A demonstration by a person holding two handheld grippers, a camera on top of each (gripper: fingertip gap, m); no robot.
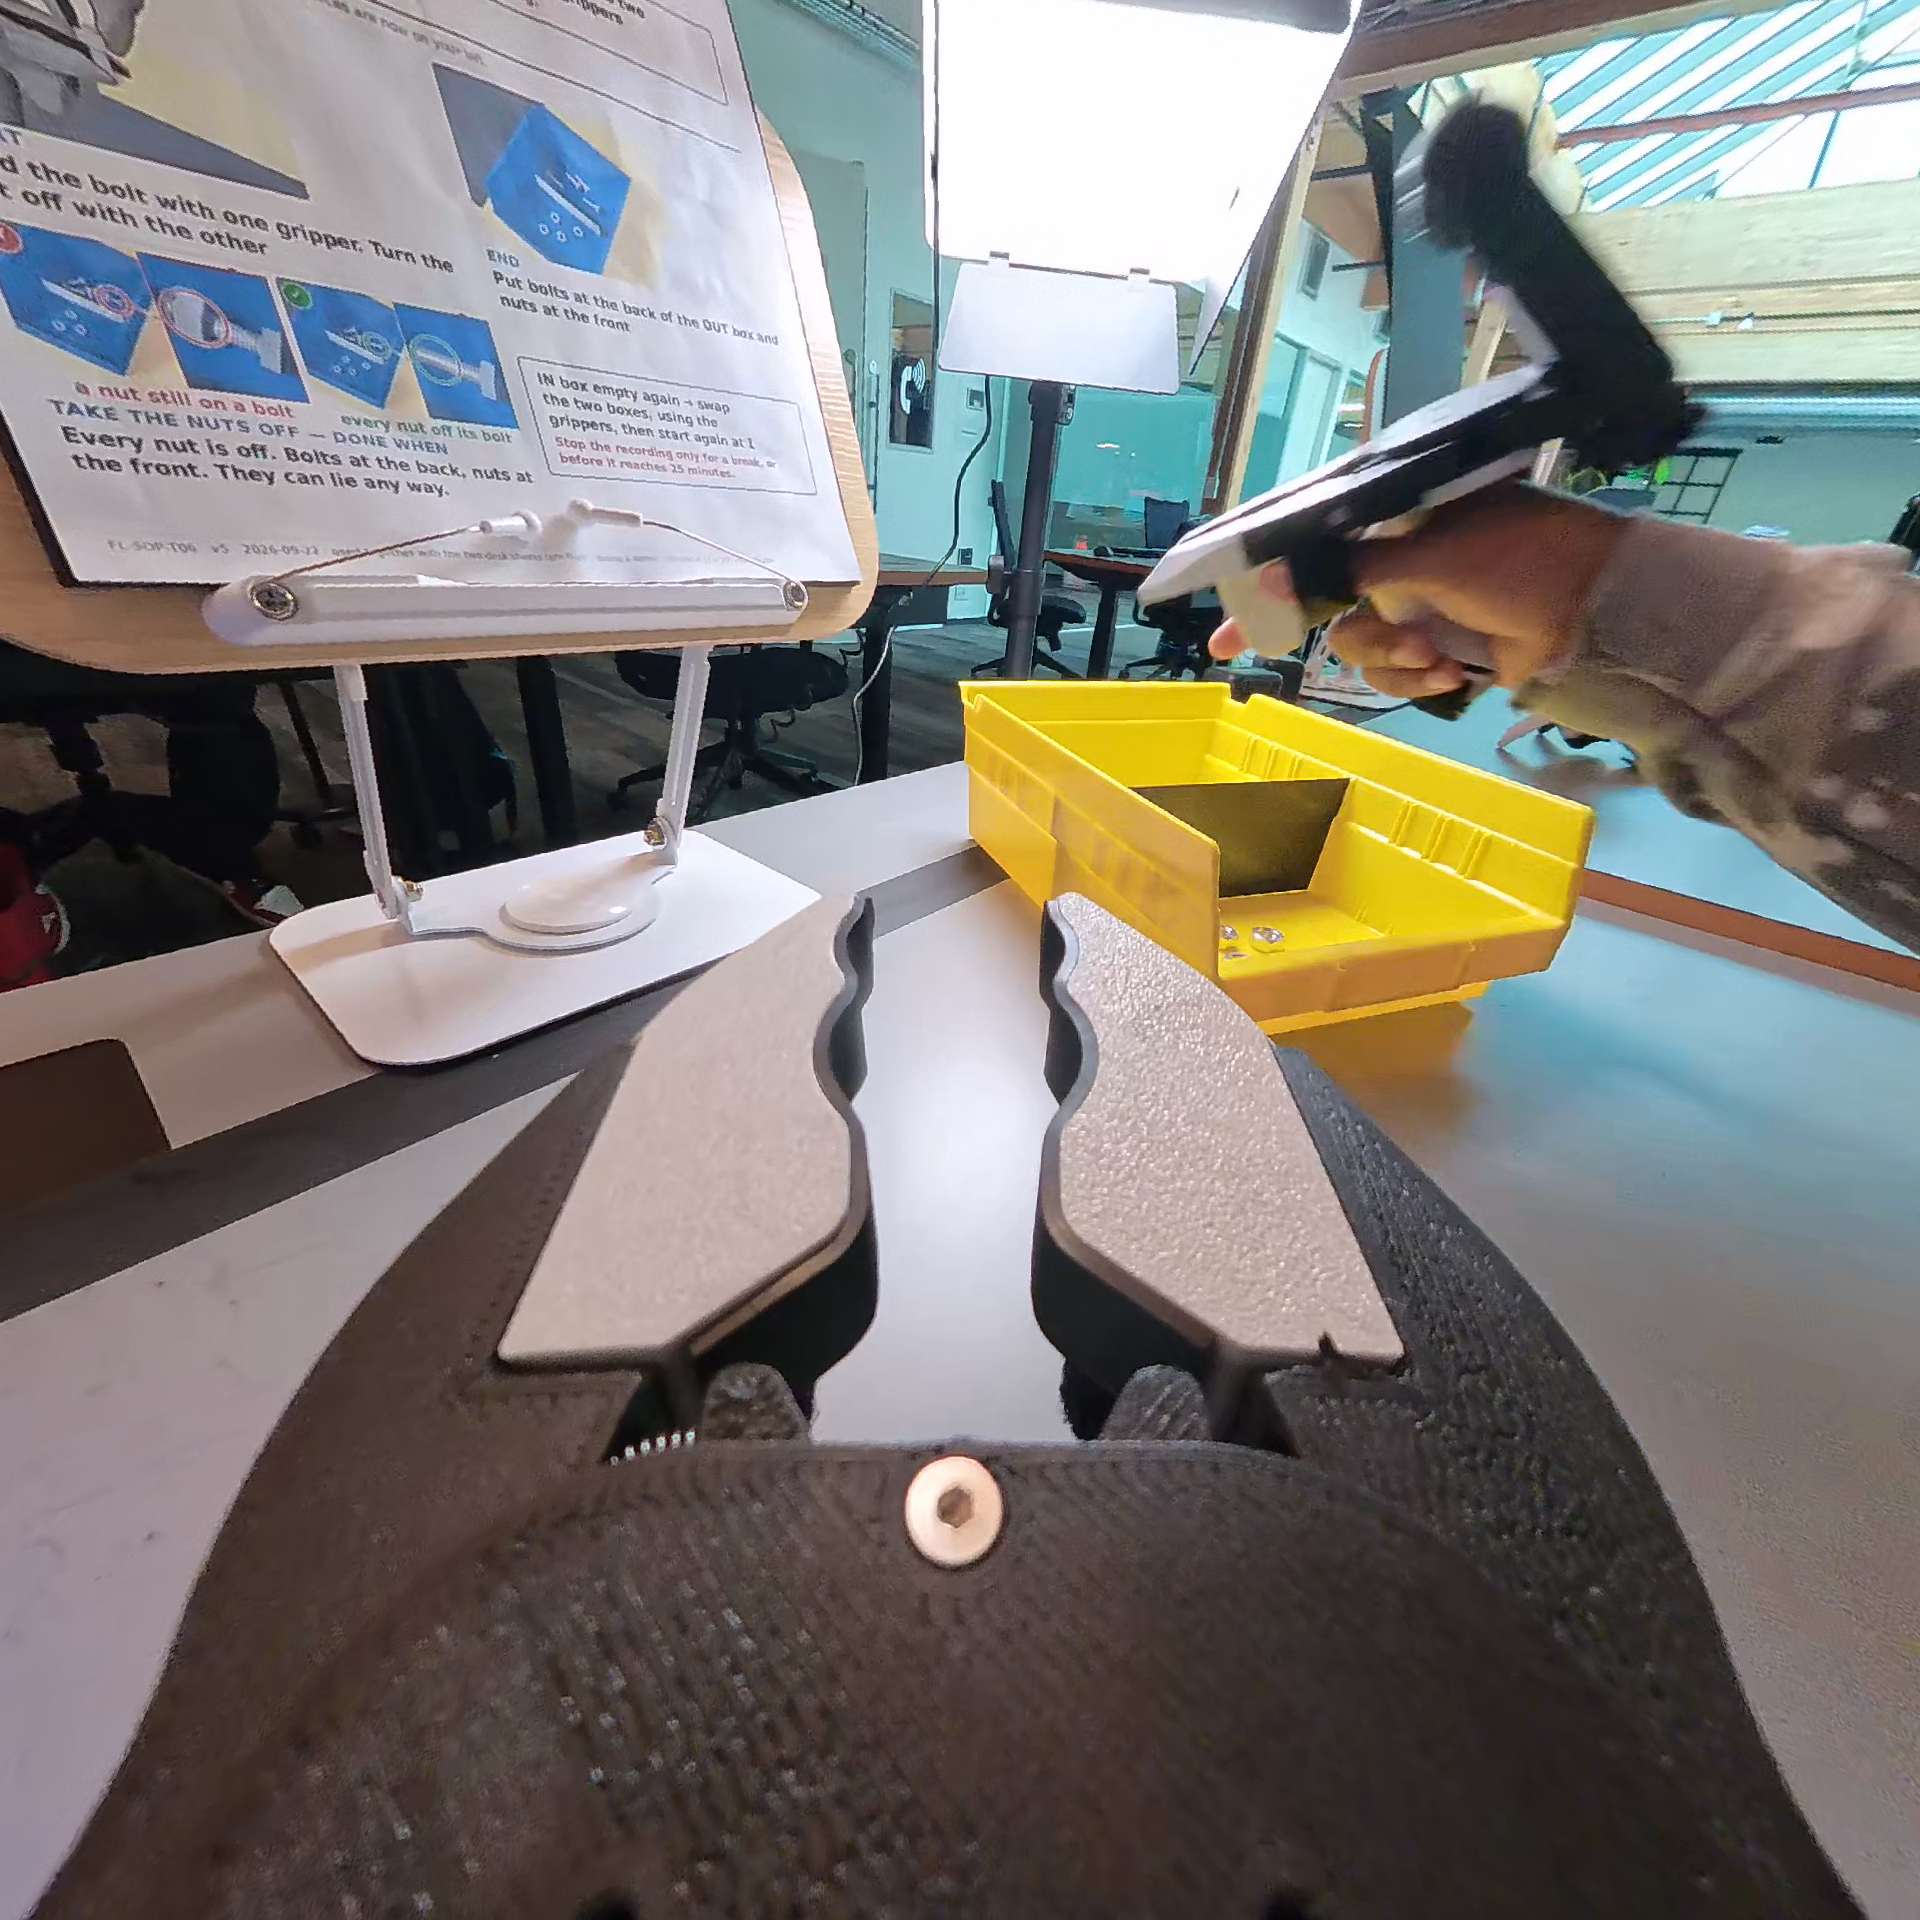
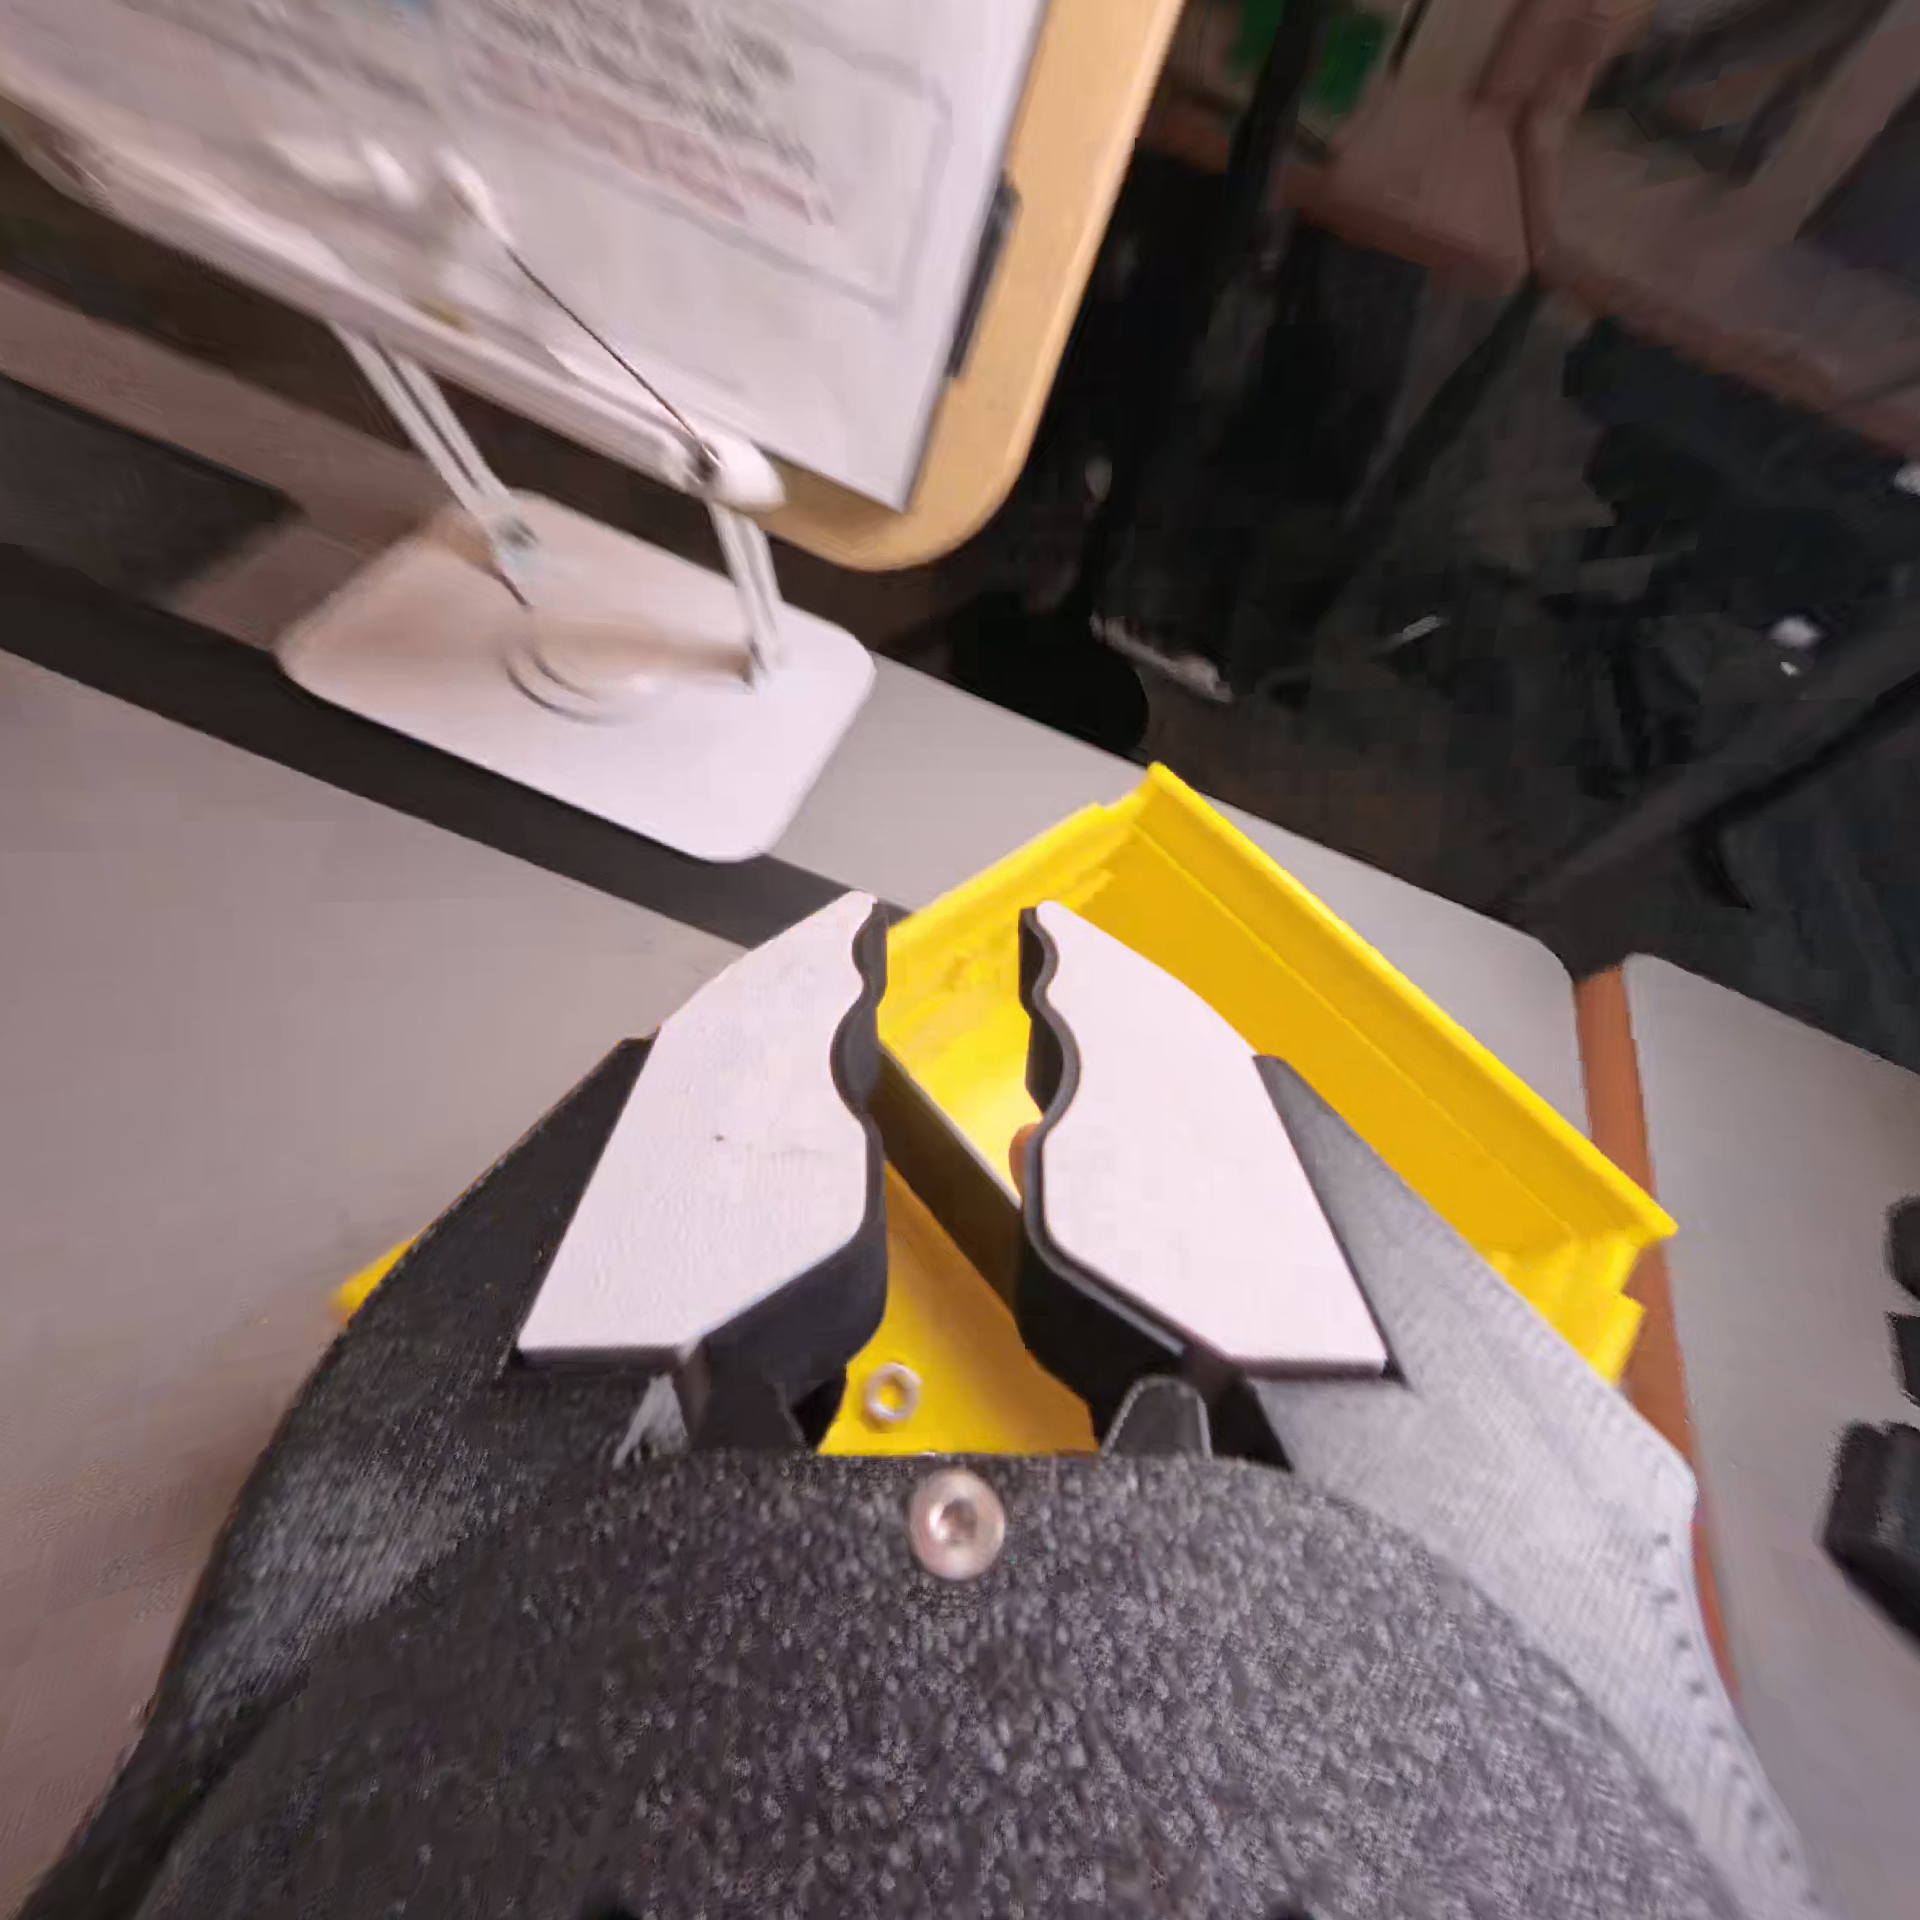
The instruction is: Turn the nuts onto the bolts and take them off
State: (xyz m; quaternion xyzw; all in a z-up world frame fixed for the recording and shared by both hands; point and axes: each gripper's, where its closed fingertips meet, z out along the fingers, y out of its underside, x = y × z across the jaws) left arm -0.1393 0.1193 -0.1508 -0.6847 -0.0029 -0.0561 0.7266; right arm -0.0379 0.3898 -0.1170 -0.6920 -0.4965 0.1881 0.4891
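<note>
The left gripper (image 1: 951,935) hovers low over the grey table (image 1: 1558,1195), jaws apart and empty. The right gripper (image 2: 951,940), also spread with nothing between its fingers, hangs above the yellow bin (image 2: 1299,997). Loose nuts (image 1: 1252,940) lie in the bin's front compartment, centre right of the left view. A document stand (image 1: 499,935) fills the upper left.

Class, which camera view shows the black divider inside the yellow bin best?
The left wrist view: the black divider stands unobstructed across the yellow bin, sharp. In the right wrist view only a blurred strip shows between the right gripper fingers.
</note>
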